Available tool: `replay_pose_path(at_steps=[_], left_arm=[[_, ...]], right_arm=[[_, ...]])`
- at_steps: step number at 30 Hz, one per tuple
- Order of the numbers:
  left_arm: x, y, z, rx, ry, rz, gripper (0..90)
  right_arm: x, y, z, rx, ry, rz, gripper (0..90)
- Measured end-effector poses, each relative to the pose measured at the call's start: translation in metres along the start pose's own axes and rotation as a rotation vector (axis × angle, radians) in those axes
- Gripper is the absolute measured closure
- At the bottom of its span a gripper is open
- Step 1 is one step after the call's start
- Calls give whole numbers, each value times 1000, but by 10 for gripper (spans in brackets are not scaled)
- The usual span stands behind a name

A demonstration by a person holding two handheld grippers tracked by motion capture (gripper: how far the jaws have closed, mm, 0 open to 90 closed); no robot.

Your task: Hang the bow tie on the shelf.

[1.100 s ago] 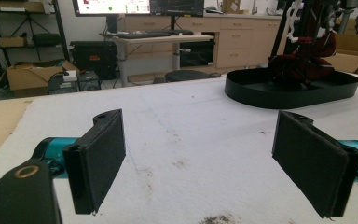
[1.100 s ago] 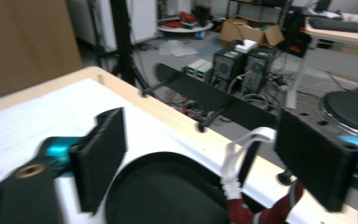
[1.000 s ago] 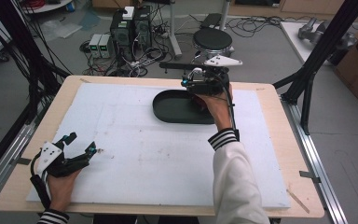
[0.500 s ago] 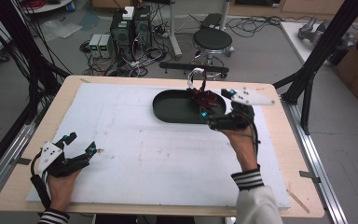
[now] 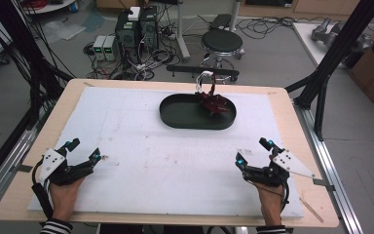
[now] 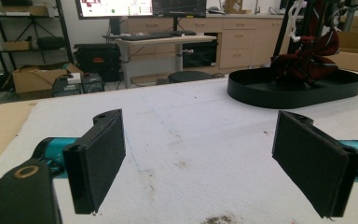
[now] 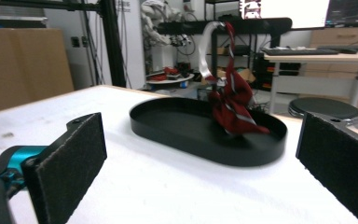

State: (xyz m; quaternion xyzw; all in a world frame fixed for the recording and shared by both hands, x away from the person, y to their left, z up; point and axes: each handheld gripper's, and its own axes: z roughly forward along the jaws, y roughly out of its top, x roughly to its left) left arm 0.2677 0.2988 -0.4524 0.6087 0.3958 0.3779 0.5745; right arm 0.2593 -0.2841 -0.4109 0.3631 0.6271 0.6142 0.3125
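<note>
Covering most of the wooden table (image 5: 316,204) is a white foam mat (image 5: 175,156), smudged with brownish marks toward its middle. Near the far edge of the mat, a little right of centre, sits a black oval tray (image 5: 185,114) with a low wall. Inside it, at its right end, lies a dark red cloth with pale stripes (image 5: 213,103), bunched into a heap (a necktie or scarf, I cannot tell which), with a white hook or handle (image 5: 202,80) rising from the top of it above the tray's rim.

Both tools rest at the near edge of the mat, well apart from the tray. The left gripper (image 5: 83,155) lies by the near left corner with its jaws spread wide and nothing between them; its own view looks across bare mat to the tray. The right gripper (image 5: 252,152) lies by the near right corner, jaws likewise wide apart and empty, pointing toward the tray.

Judging from this, the cloth is already set in the tray and the placing step looks finished, with both hands parked. Any further move would call for a long reach forward, most naturally by the right gripper, closing on the cloth's upper folds rather than the hook.
</note>
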Motion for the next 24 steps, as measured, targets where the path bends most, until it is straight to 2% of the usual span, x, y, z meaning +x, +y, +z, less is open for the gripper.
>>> replay_pose_path(at_steps=[5, 7, 9, 12, 20, 24], left_arm=[[0, 0, 0, 1, -1, 4, 174], [0, 0, 0, 1, -1, 3, 174], [0, 0, 0, 1, 0, 4, 174], [-1, 0, 0, 1, 1, 6, 174], [-1, 0, 0, -3, 0, 10, 174], [-1, 0, 0, -3, 0, 10, 174]], right_arm=[[-3, -25, -6, -7, -24, 3, 5], [-3, -31, -5, -9, -30, -10, 5], [-2, -37, -1, 17, -27, -34, 5], [0, -42, 2, 13, -32, -42, 5], [0, -42, 3, 1, -39, -39, 5], [1, -43, 3, 0, -41, -52, 5]])
